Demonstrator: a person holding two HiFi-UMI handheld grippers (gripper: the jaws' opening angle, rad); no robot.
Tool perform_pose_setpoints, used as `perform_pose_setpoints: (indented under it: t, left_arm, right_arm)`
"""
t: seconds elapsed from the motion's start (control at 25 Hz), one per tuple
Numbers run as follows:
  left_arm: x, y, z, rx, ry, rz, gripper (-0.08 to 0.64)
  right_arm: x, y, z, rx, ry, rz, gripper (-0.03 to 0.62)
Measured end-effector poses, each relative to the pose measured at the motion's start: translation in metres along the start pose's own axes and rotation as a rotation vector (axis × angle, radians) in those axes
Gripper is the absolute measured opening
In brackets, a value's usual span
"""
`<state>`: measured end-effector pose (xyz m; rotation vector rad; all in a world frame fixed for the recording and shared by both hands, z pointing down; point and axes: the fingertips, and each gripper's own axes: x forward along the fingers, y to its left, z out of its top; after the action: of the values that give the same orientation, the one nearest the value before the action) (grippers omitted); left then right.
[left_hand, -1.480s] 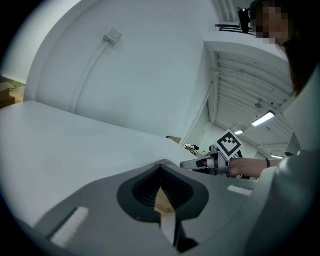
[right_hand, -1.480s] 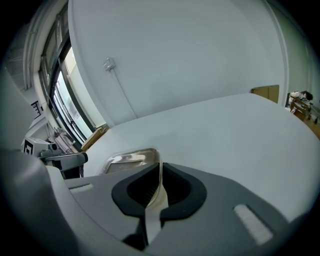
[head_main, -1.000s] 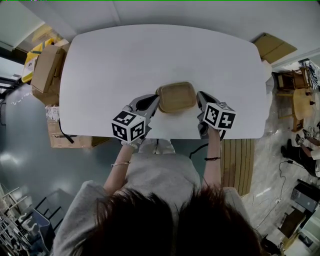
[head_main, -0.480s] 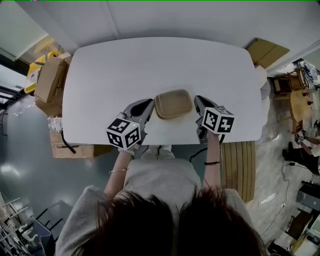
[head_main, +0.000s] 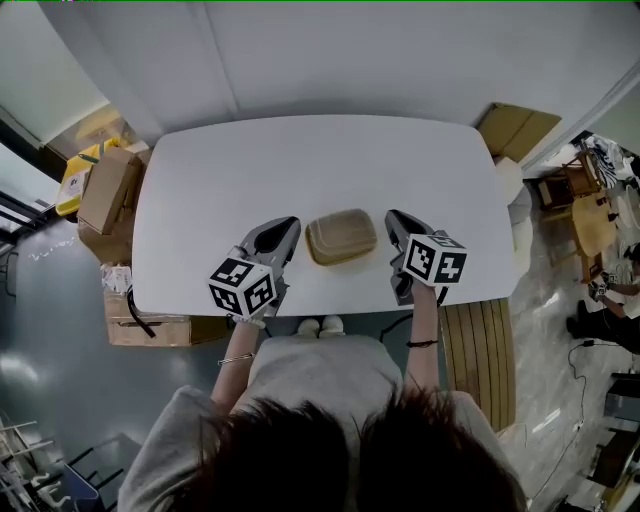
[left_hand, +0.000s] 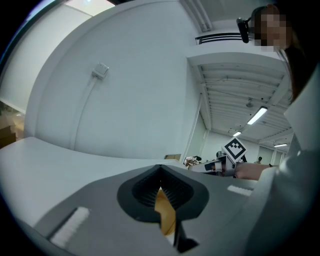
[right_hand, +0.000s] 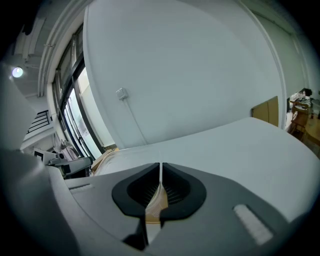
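A shallow tan tray (head_main: 341, 237) sits over the near middle of the white table (head_main: 300, 160). My left gripper (head_main: 290, 228) is shut on the tray's left rim, and my right gripper (head_main: 392, 220) is shut on its right rim. In the left gripper view the jaws (left_hand: 161, 187) are closed with a tan sliver of the tray (left_hand: 165, 212) between them. The right gripper view shows the same: closed jaws (right_hand: 160, 182) pinching a thin tan edge (right_hand: 159, 202). I cannot tell whether the tray rests on the table or hangs just above it.
Cardboard boxes (head_main: 105, 190) stand on the floor to the left of the table. A brown board (head_main: 515, 128) leans at the far right, and wooden slats (head_main: 480, 360) lie at the near right. A wall socket with a cable (left_hand: 100, 71) is behind the table.
Both grippers and the tray between them have shifted toward the table's near edge. The gripper views now show more wall and less table top.
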<state>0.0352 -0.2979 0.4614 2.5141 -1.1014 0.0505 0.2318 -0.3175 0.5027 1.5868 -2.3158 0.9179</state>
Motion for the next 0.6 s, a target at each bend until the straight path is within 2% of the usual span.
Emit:
perform_pose_setpoints:
  t: [0.36,0.6]
  left_arm:
    - [-0.009,-0.015,0.029,0.036,-0.063,-0.019,-0.009]
    - [-0.019,-0.024,0.042,0.053,-0.097,-0.026,-0.009]
  right_arm:
    - [-0.022,0.015,0.028,-0.044,-0.039,0.033,0.029]
    - [-0.036,0.028,0.042,-0.064,-0.065,0.09,0.029]
